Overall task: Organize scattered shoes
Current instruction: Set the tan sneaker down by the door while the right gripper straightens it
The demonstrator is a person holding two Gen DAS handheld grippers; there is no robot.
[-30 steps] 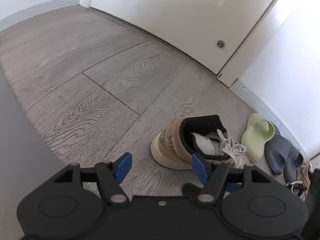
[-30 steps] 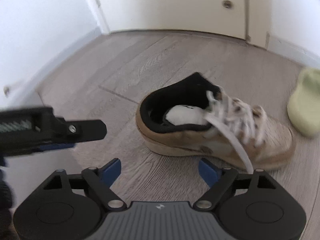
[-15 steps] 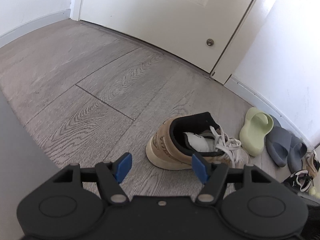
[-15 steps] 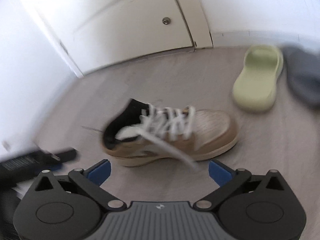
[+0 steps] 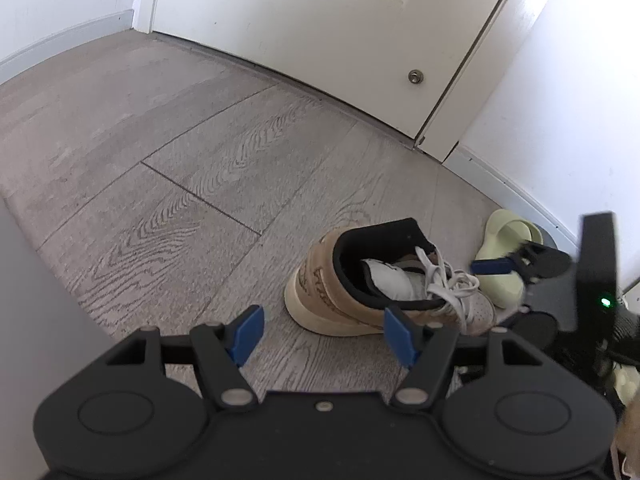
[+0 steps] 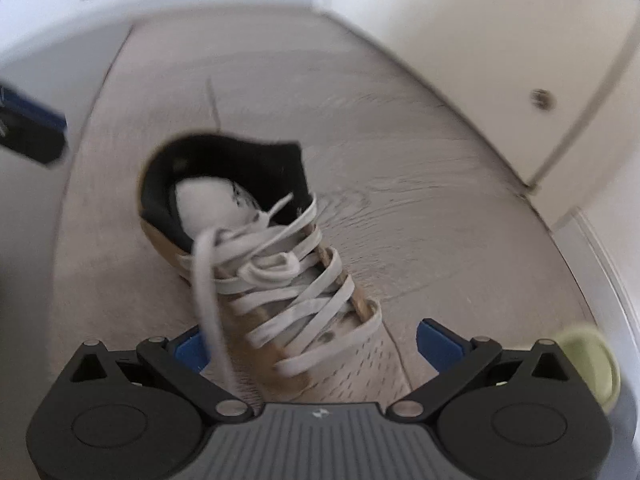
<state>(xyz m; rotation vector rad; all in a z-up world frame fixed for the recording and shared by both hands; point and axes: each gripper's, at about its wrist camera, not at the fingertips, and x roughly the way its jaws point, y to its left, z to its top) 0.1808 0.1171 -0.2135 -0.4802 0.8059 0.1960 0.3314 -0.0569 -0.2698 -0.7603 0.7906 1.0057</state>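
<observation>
A tan and white sneaker (image 5: 384,280) with a black collar and loose white laces stands upright on the wood floor. My left gripper (image 5: 324,334) hangs open just short of its heel, holding nothing. In the right wrist view, which is blurred, the sneaker (image 6: 280,272) points toe-first at the camera. My right gripper (image 6: 316,346) is open, with its blue pads either side of the forefoot. I cannot tell whether the pads touch it. One blue finger (image 5: 492,267) of the right gripper shows beyond the toe in the left wrist view.
A pale green slide (image 5: 504,256) lies by the white baseboard to the right of the sneaker, with a dark slide edge behind it. A white door (image 5: 320,20) with a round stop (image 5: 416,77) closes the far side. Bare floor (image 5: 180,160) stretches left.
My right gripper has swung from the sneaker's side round to its toe and closed in, so its fingers now straddle the forefoot. It has entered the left wrist view. The left gripper barely moved.
</observation>
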